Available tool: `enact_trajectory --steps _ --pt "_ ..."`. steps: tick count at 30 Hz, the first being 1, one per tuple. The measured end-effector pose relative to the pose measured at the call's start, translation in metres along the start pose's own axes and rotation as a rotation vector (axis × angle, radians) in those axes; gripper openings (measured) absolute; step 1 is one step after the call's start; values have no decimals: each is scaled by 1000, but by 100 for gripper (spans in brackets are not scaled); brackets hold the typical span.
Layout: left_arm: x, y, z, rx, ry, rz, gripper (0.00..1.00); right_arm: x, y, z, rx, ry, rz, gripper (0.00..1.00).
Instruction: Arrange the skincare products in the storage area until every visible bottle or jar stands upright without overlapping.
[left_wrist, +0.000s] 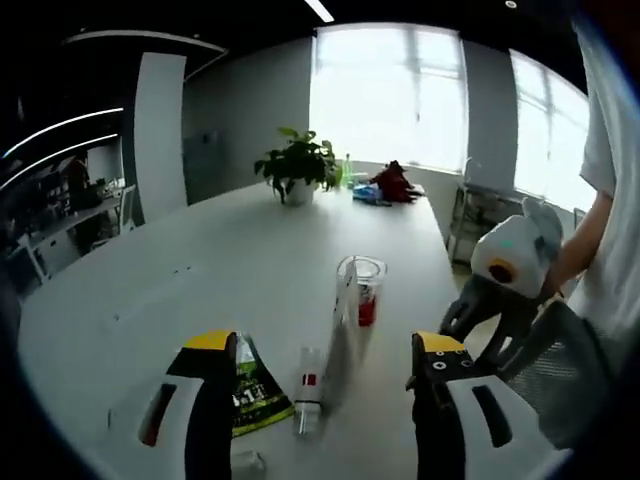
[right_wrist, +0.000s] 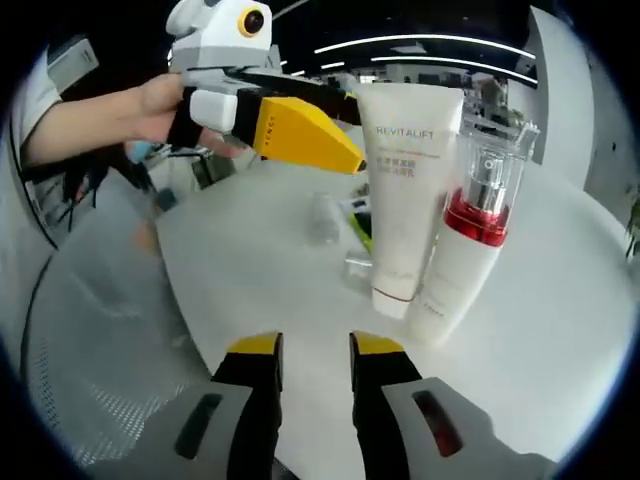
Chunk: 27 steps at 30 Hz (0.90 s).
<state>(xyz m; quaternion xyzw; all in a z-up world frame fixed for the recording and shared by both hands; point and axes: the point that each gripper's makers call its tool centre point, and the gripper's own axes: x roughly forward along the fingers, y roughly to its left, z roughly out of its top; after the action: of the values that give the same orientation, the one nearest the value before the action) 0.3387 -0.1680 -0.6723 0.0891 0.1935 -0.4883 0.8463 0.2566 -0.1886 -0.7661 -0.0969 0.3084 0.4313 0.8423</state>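
Jaws of the left gripper (left_wrist: 328, 372) stand wide, half hiding a green sachet (left_wrist: 250, 395) beside a lying small bottle (left_wrist: 308, 395). Right gripper (right_wrist: 315, 352), narrowly parted and empty, faces the upright white tube (right_wrist: 405, 190) and pump bottle (right_wrist: 465, 235); blurred items lie behind.

potted plant (left_wrist: 297, 166) at table's far end | red item (left_wrist: 393, 181) beside it | white table (left_wrist: 200, 270) | mesh chair (right_wrist: 100, 340)
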Motion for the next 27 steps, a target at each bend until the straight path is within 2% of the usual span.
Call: enact_trajectory --steps 4,8,15,19,27 --pt "-16 -1 -8 -51 6 47 78 -3 8 4 3 -14 10 30" --pt "-30 9 -13 -88 5 107 90 -9 12 8 9 -34 17 34" --pt "-64 10 -22 -150 2 198 92 -19 10 8 37 -47 9 42" --pt "-81 5 -28 -164 -13 227 99 -25 11 8 50 -59 17 43" --pt "-119 -4 -55 -234 -3 301 99 -36 14 6 83 -62 26 55"
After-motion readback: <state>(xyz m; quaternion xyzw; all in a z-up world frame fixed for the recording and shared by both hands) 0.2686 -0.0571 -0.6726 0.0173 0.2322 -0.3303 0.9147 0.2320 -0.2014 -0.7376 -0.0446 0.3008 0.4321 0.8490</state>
